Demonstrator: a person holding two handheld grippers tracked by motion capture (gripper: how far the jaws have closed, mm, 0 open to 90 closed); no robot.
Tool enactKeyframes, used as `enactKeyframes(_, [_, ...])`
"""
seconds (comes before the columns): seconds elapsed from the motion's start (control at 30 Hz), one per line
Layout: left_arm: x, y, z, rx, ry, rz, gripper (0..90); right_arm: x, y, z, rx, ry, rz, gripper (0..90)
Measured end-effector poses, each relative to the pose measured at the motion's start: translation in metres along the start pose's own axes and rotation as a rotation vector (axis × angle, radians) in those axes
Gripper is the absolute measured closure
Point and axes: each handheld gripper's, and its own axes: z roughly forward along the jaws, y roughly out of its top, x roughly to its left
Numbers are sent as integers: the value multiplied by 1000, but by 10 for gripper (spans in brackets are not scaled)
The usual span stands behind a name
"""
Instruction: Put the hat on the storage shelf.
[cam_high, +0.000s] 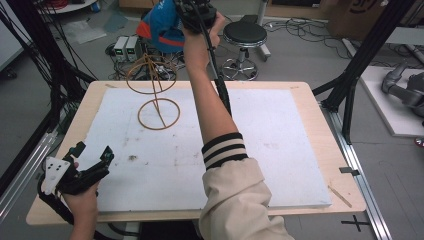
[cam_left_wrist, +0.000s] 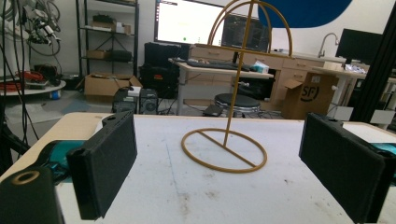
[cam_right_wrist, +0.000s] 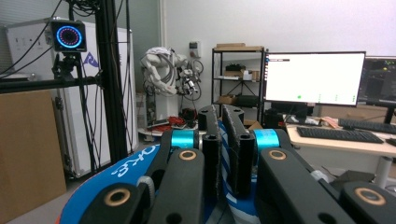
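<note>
Above the gold wire stand (cam_high: 152, 85), we hold the blue cap (cam_high: 161, 25) clamped in the right hand-held gripper (cam_high: 192, 15); hanging remains, left hand-held gripper (cam_high: 92, 160) released.

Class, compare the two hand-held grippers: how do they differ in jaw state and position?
The left hand-held gripper has its jaws wide open with nothing between them; the right hand-held gripper is shut on a blue cloth item. The left sits low at the table's near corner; the right is raised beyond the far edge. Both have black jaws.
</note>
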Motion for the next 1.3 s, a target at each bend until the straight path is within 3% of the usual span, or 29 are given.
enactKeyframes(0.37, [4, 0, -1, -6, 5, -18, 116, 25, -16, 27, 29, 36, -5, 868])
enactKeyframes(0.77, [3, 2, -2, -14, 4, -19, 116, 49, -36, 32, 67, 74, -10, 867])
enactKeyframes(0.97, [4, 2, -2, -15, 3, -19, 116, 54, -53, 33, 101, 90, -2, 867])
enactKeyframes(1.3, [4, 3, -3, -15, 2, -20, 116, 65, -79, 34, 156, 103, -36, 866])
